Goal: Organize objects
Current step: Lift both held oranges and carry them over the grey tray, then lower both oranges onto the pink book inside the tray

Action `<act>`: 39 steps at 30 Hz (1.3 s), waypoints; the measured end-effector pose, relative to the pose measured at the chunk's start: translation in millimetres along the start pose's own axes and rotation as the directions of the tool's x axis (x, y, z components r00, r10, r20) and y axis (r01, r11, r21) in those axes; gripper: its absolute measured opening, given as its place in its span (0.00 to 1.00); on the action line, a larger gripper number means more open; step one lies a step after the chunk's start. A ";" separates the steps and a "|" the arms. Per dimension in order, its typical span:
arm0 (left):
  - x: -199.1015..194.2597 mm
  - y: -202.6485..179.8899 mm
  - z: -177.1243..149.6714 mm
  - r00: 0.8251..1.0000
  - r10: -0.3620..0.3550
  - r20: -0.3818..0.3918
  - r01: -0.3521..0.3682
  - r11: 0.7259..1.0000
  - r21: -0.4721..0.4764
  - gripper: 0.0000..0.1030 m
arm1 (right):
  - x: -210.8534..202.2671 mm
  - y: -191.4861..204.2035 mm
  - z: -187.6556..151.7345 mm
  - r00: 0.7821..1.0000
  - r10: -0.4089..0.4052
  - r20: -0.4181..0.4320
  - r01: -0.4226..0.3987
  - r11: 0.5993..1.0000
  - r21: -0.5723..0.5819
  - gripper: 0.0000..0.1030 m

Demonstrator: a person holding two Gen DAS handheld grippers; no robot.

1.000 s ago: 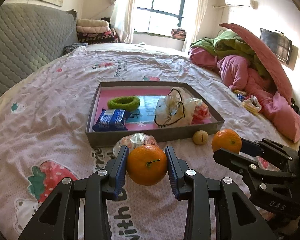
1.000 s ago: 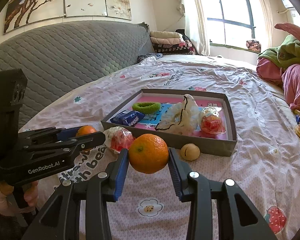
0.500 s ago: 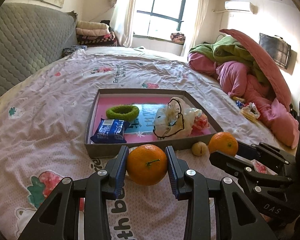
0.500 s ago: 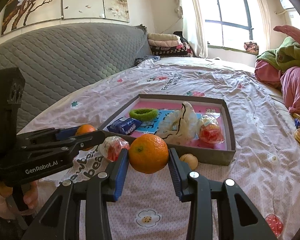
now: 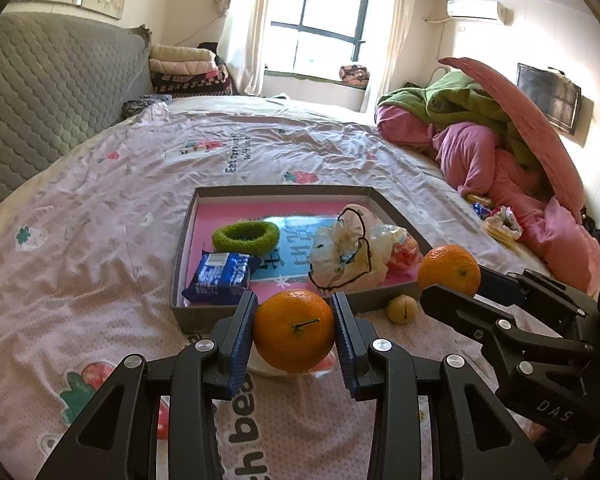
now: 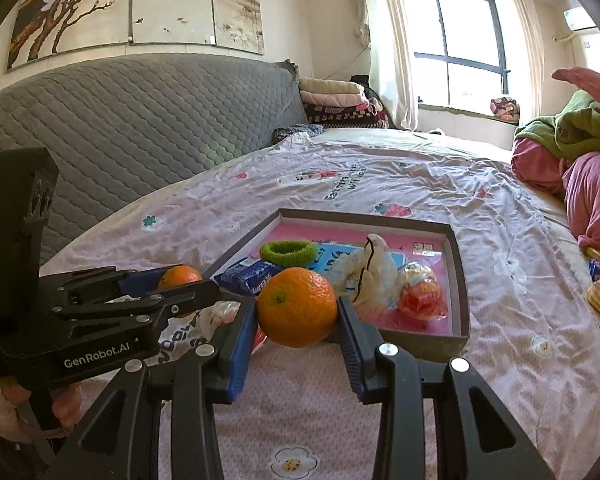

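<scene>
Two round oranges (image 5: 294,330) (image 6: 297,306), each clamped, near the shallow grey tray (image 5: 284,192).

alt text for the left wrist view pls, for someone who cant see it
The left tool grips an orange above a pink strawberry-print bedsheet, just short of a shallow grey tray holding a green hair tie, a blue snack packet and plastic bags. At right, the right tool holds a second orange.

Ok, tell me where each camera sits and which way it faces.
Left wrist: on the left tool, looking along its fingers over the bed at the tray; its own orange is gripped, and the right tool shows at right.
Right wrist: on the right tool, facing the same tray; the left tool and a hand show at left.
Shared: tray, green ring, both oranges.
</scene>
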State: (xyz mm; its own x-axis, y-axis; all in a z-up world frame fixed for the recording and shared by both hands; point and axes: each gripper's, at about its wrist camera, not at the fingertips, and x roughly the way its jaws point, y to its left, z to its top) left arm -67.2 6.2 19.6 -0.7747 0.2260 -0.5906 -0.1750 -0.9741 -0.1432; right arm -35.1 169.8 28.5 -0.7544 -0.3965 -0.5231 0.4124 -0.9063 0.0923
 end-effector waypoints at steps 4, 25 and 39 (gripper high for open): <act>2.5 1.3 5.4 1.000 0.002 -0.001 -0.002 1.000 0.004 0.37 | 0.5 -2.9 3.2 1.000 -0.005 0.005 0.005 1.000 -0.002 0.39; 26.3 -2.9 55.7 0.999 -0.016 0.031 0.014 0.997 0.074 0.37 | 10.6 -26.7 30.7 0.997 -0.052 0.058 0.054 0.998 -0.022 0.39; 56.1 0.0 79.8 0.999 -0.021 0.039 0.017 0.994 0.107 0.37 | 27.0 -39.0 44.3 0.995 -0.073 0.074 0.076 0.996 -0.044 0.39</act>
State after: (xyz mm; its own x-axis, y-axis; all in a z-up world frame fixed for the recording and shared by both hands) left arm -159.2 18.3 49.8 -0.7941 0.2458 -0.5559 -0.2521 -0.9654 -0.0668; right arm -94.2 187.9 48.3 -0.8181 -0.3393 -0.4643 0.3757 -0.9266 0.0153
